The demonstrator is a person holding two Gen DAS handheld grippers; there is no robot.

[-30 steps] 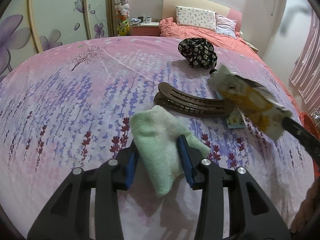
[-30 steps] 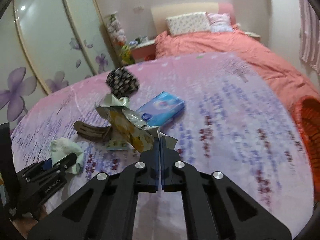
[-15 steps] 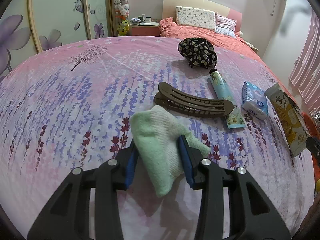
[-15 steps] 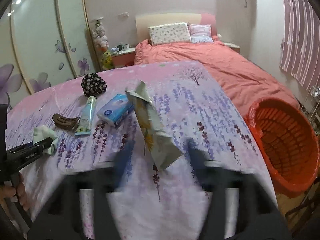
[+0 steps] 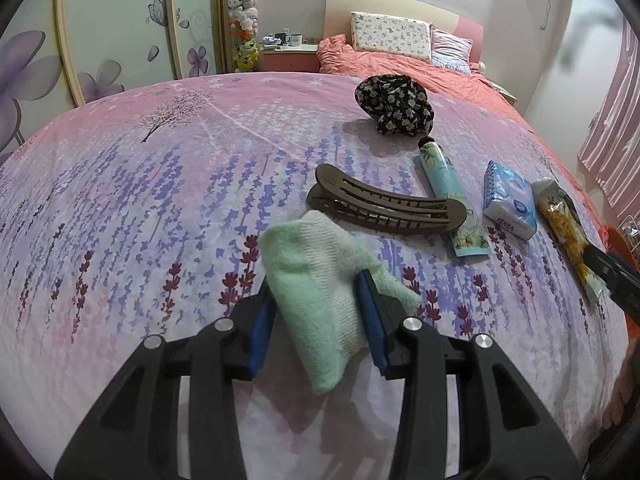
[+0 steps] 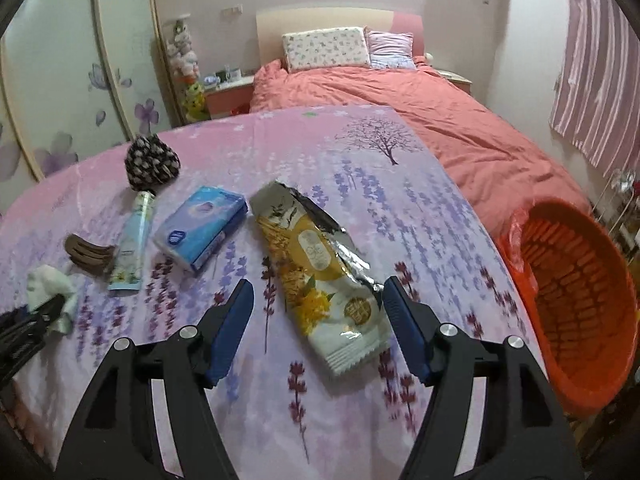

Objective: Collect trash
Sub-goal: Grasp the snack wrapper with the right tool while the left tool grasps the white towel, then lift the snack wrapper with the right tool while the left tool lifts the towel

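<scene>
While the left gripper (image 5: pixel 316 312) is clamped on a pale green cloth (image 5: pixel 320 280), both blue pads pressed into its sides, the right gripper (image 6: pixel 318 320) has its jaws spread wide and isn't pinching anything. The yellow snack wrapper (image 6: pixel 316 268), torn open at the far end, lies flat on the pink lavender-print bedspread (image 6: pixel 360 168) with its near end in the gap between those open fingers, and neither pad looks to be touching it.

Taking the wrapper as the reference: the orange basket (image 6: pixel 580 280) sits off the edge of the bedspread on the wrapper's right, well apart from it. Just beside the wrapper on its left is a blue tissue pack (image 6: pixel 200 228), then a light blue tube (image 6: pixel 132 240) past that, then a brown hair clip (image 6: pixel 88 254) touching the tube. A black floral scrunchie (image 6: pixel 150 162) sits further back at the tube's cap end. The green cloth is the thing furthest left of the wrapper, near the hair clip.
</scene>
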